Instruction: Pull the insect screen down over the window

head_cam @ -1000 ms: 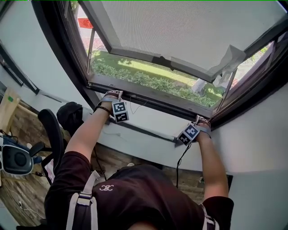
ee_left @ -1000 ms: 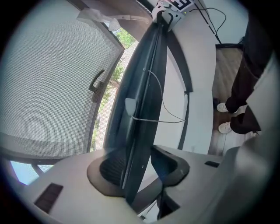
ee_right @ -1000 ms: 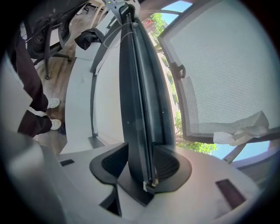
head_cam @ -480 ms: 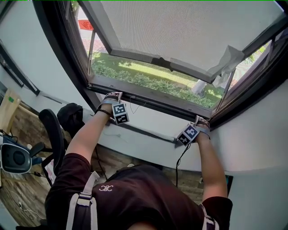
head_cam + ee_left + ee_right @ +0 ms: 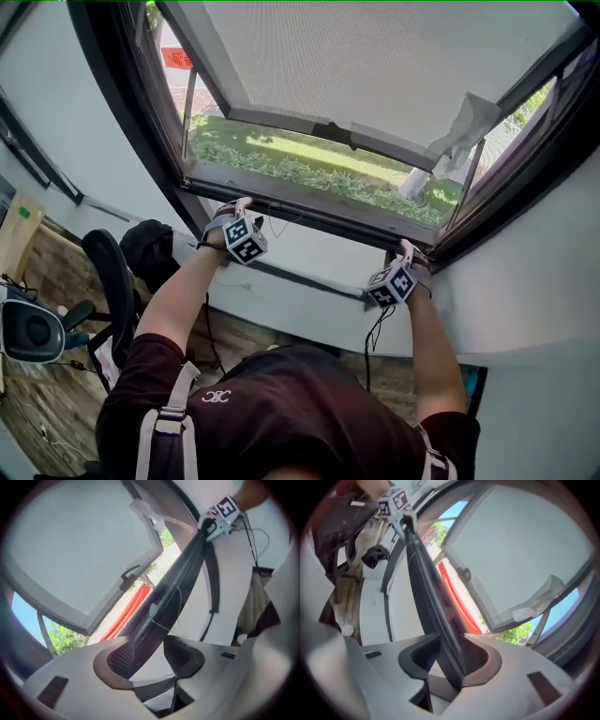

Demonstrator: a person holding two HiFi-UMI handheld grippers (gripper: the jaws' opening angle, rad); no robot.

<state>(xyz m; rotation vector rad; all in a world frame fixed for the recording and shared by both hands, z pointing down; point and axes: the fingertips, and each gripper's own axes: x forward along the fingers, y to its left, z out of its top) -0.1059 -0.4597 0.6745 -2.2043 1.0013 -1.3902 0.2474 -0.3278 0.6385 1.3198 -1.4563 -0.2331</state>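
Two hand-held tools, the left gripper [image 5: 236,208] and the right gripper [image 5: 403,253], reach up to one window [image 5: 127,112]. One dark bar [image 5: 433,606], the bottom rail of the insect screen, lies along the window's lower edge, just above one white sill [image 5: 309,248]. The mesh itself is too fine to make out. One pale pane [image 5: 375,66] with one dark handle [image 5: 333,133] swings outward beyond the bar. One crumpled pale sheet [image 5: 466,120] hangs at the pane's right corner. Bushes [image 5: 309,173] and one red sign [image 5: 176,57] show outside. Below left, one black chair [image 5: 111,272] and one dark bag [image 5: 150,246] stand on a wooden floor [image 5: 47,394].

The left gripper sits toward the bar's left end and the right gripper toward its right end. Both sets of jaws have just been closing. Each is still released, loosely around the bar, which leans on one side with a gap at the other.
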